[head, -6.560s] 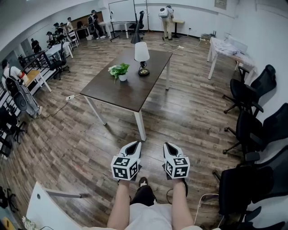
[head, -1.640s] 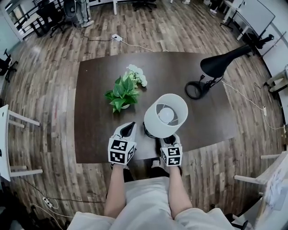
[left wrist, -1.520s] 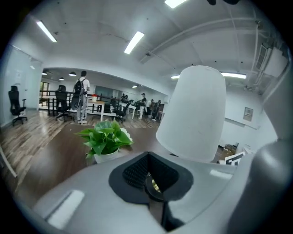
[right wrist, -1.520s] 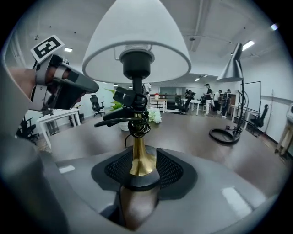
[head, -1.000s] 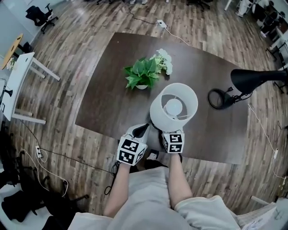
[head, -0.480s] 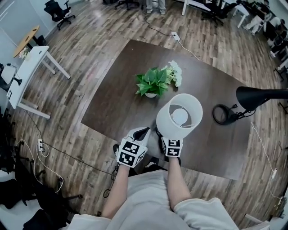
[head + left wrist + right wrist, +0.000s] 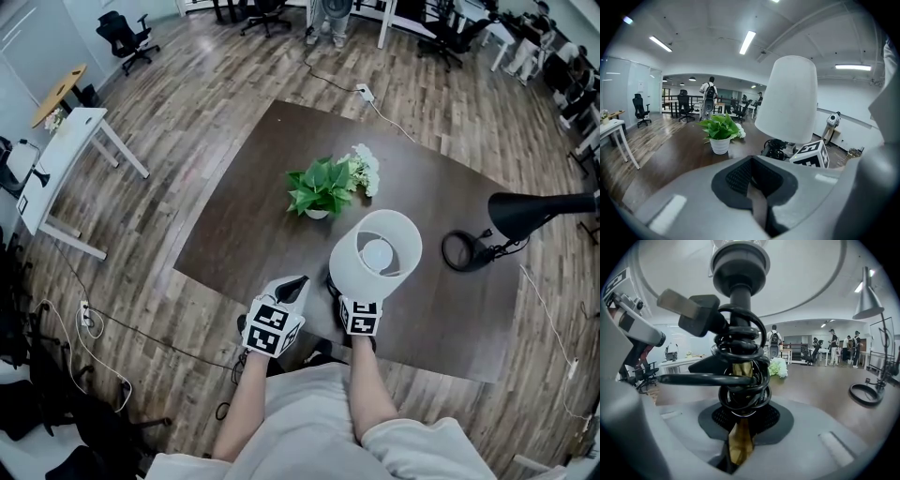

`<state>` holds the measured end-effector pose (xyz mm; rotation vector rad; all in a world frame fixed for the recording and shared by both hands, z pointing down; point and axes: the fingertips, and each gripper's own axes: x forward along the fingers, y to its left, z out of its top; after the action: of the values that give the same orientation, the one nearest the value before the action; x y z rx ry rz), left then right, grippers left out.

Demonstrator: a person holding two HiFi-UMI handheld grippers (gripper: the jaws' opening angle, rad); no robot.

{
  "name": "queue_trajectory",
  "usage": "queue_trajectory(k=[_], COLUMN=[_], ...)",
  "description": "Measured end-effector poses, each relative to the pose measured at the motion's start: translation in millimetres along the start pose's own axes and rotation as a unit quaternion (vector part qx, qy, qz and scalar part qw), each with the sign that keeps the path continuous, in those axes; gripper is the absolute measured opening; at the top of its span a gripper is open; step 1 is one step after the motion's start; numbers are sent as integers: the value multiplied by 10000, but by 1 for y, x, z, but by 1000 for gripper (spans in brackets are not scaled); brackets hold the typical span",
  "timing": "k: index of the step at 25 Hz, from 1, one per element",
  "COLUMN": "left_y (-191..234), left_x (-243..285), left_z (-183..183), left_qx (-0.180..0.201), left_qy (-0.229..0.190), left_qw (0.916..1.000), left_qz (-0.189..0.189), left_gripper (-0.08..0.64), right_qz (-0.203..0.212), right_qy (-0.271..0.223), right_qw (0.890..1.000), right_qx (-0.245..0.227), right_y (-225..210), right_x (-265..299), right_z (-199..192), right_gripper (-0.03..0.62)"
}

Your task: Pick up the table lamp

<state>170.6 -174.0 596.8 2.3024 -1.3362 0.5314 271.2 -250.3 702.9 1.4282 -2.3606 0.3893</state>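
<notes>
The table lamp, with a white shade [image 7: 376, 254], stands near the front edge of the dark table [image 7: 246, 225]. My right gripper [image 7: 351, 292] is shut on the lamp's brass stem [image 7: 739, 439], just below a black cord [image 7: 740, 380] coiled round it. The shade hides the jaws in the head view. Whether the lamp's base rests on the table I cannot tell. My left gripper [image 7: 294, 285] is shut and holds nothing, just left of the lamp. In the left gripper view the shade [image 7: 788, 99] rises to the right of the shut left gripper [image 7: 757, 204].
A potted green plant [image 7: 320, 187] with white flowers [image 7: 364, 169] stands behind the lamp. A black desk lamp [image 7: 531, 212] with a ring base [image 7: 461, 251] is at the table's right. A white table [image 7: 70, 155] and floor cables [image 7: 94, 319] lie left.
Since 6.6 s ago I have come from across the room to the table, and my right gripper has shut on the lamp. Over the last second the grip has held steady.
</notes>
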Motion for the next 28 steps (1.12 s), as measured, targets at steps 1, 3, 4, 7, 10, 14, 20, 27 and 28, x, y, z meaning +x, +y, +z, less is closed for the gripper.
queue_trajectory(k=[1, 3, 4, 7, 10, 14, 20, 27, 28], left_y=[1, 1, 2, 2, 0, -4, -13, -42, -48], left_x=[-1, -3, -4, -7, -7, -6, -6, -2, -2], left_z=[0, 2, 3, 6, 7, 14, 38, 59, 59], left_qx=[7, 10, 8, 5, 60, 199, 488, 941, 987], left_qy=[-5, -13, -16, -35, -13, 2, -62, -14, -6], left_qw=[10000, 10000, 10000, 10000, 10000, 9996, 9982, 9931, 9922], left_qz=[2, 8, 9, -4, -69, -180, -343, -706, -765], left_gripper=[0, 0, 0, 0, 0, 0, 0, 0, 0], right_qz=[-3, -19, -30, -67, -150, -212, -300, -239, -217], right_qy=[35, 94, 114, 123, 68, 74, 86, 299, 308], right_qw=[10000, 9999, 9999, 9998, 9998, 9996, 9990, 9981, 9981], right_qx=[25, 72, 92, 144, 142, 172, 306, 475, 490], right_y=[0, -1, -1, -3, -8, -14, -26, -34, -34], right_x=[0, -1, -2, -6, -10, -17, -27, -40, -43], right_z=[-1, -2, -2, 1, 8, 18, 46, 66, 68], right_gripper=[94, 94, 93, 92, 93, 94, 94, 95, 95])
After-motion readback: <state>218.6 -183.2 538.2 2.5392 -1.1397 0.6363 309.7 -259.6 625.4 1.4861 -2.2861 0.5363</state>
